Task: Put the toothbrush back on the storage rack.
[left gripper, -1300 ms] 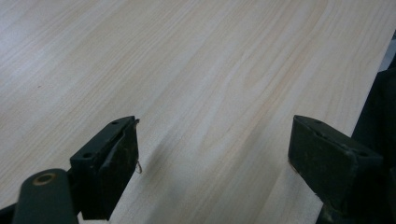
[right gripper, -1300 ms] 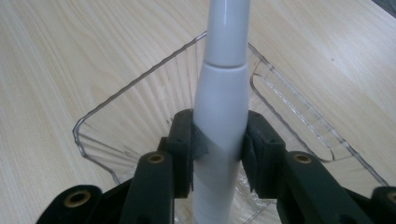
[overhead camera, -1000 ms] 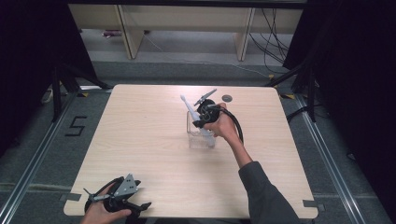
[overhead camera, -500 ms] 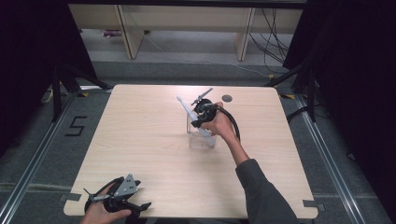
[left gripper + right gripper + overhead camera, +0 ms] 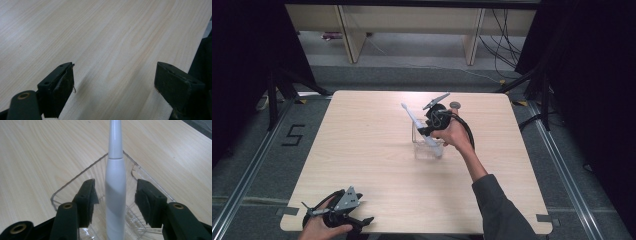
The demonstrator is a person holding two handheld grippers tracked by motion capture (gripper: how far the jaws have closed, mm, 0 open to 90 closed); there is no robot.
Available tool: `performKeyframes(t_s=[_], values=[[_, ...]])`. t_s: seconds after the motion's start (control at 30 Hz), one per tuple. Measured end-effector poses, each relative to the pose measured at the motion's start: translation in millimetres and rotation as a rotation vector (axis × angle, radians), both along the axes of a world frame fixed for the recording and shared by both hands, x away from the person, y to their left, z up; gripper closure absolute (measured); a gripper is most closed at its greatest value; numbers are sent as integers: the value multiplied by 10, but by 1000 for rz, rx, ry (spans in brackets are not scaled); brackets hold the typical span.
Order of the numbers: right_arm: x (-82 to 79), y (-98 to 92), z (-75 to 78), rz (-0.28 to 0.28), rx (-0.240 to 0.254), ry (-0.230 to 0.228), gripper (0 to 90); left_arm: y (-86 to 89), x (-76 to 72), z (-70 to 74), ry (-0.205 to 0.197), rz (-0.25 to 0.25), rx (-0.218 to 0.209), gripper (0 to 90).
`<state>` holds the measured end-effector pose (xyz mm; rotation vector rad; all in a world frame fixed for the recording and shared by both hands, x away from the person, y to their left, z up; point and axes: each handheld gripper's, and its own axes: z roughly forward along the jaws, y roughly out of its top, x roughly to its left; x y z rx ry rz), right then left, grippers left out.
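A white electric toothbrush (image 5: 418,123) (image 5: 115,187) stands slanted in a clear plastic container (image 5: 428,149) (image 5: 75,180) at the table's middle, its head leaning up to the far left. My right gripper (image 5: 430,132) (image 5: 115,195) hovers over the container. It is open, with one jaw on each side of the toothbrush handle and a gap on both sides. My left gripper (image 5: 361,221) (image 5: 113,82) rests open near the table's near left corner, with bare wood between its jaws.
A small grey round disc (image 5: 455,105) lies near the table's far edge, just behind the right hand. The light wooden table (image 5: 362,150) is ringed by dark floor and metal rails. Shelving and cables stand beyond the far edge.
The right hand has shifted slightly over the container, and the toothbrush still leans in it. The left gripper has not moved.
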<state>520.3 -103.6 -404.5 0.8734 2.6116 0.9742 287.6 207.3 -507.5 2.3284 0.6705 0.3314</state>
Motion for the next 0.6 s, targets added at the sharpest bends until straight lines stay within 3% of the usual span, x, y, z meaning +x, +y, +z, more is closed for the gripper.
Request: performKeyframes(t_s=[0.03, 0.07, 0.1, 0.13, 0.23, 0.27, 0.33, 0.6], values=[[-46, 0, 10, -45, 17, 43, 496, 1, 5, -1, 0, -2, 3, 157], [-58, -45, 28, -17, 21, 13, 478, -1, 6, 2, 7, -6, 3, 157], [-58, -45, 28, -17, 21, 13, 478, -1, 6, 2, 7, -6, 3, 157], [-106, -72, 39, -63, 32, 25, 475, -3, -2, 0, 0, -1, 3, 157], [-138, -116, 66, -48, 42, 20, 459, -1, -3, 0, 0, 2, 0, 157], [-151, -135, 62, -25, 79, -4, 453, 0, -2, -2, 0, 3, 0, 157], [-154, -168, 85, -19, 65, -20, 453, 3, 10, 1, 8, -5, 12, 157], [-251, -210, 131, -12, 93, -23, 432, 4, 10, 0, 9, -5, 12, 157]])
